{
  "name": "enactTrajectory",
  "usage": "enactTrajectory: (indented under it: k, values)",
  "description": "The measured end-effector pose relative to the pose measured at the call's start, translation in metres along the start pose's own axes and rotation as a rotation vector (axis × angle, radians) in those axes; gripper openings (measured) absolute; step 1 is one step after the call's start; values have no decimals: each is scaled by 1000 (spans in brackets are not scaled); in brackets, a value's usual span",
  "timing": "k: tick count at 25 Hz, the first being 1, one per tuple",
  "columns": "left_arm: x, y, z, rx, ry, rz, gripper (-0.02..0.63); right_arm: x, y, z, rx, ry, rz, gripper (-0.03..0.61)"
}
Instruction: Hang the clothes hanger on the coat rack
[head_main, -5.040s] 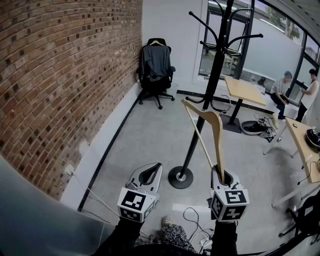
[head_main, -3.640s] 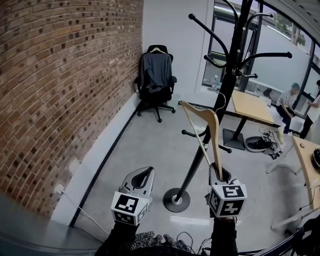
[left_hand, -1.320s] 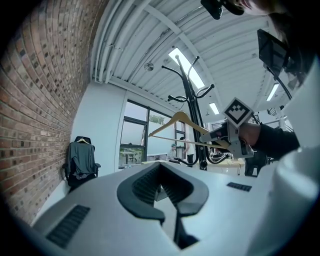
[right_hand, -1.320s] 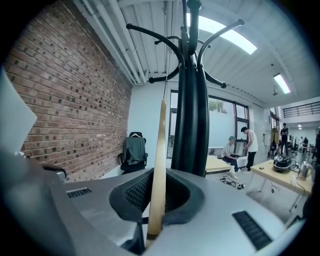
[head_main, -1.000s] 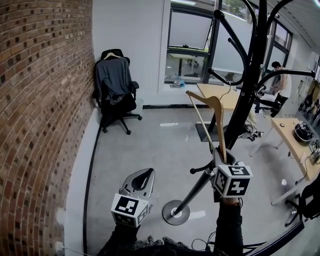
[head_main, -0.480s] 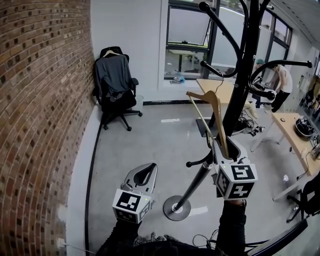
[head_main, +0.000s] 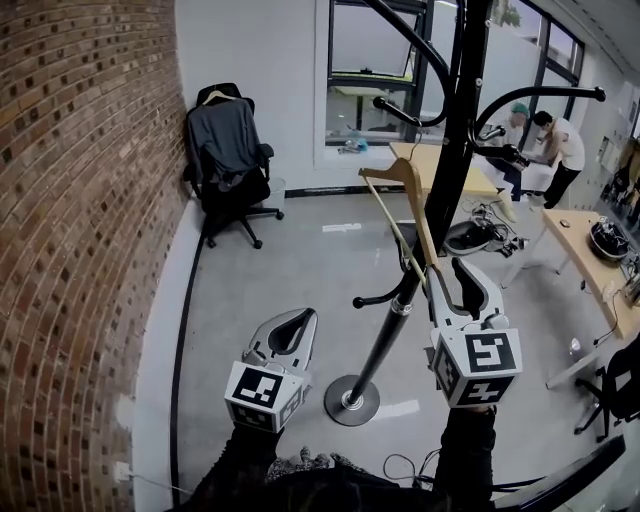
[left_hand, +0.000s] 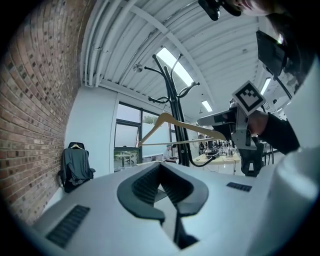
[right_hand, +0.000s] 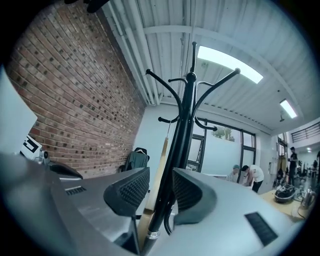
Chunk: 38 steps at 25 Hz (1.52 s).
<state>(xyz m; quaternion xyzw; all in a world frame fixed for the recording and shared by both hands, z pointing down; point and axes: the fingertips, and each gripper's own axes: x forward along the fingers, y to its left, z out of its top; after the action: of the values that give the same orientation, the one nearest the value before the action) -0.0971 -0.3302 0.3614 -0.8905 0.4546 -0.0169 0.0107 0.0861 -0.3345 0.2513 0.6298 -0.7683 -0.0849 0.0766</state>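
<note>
- The right hand-held gripper has its jaws spread. The lower wooden arm of the clothes hanger stands between them, close to one pad, and neither pad clamps it.
- The hanger rises just beside the pole of the coat rack. Its top is near a short peg, but I cannot tell whether the hook truly sits over that peg.
- To do this step well, check that the hook bears on the peg. Then draw the gripper down and away with the jaws wide, brushing neither wood nor pole.
- The left hand-held gripper has its jaws together and is empty. It hangs low, apart from the rack.
</note>
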Motion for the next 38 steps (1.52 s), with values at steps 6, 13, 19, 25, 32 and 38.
enactTrajectory:
  k: [6,13,19,25,32,38]
  values:
    - [-2,-34,3,10,-1,-3,8,-29,-3,-9,-21,-3,42,127]
    - [-10,-75,7,16,-3,11,8,-59,-10,-39,-19,29,83,126]
    - [-27,-103,2,17,4,37,8,-86,-16,-74,-2,85,117,126]
    - [-43,-129,-4,14,13,62,8,-115,-20,-100,35,129,154,126]
    - [-57,-157,-8,23,24,77,8,-145,-25,-109,66,104,185,74]
    - [-60,-177,-10,37,34,75,8,-164,-33,-109,103,47,192,11]
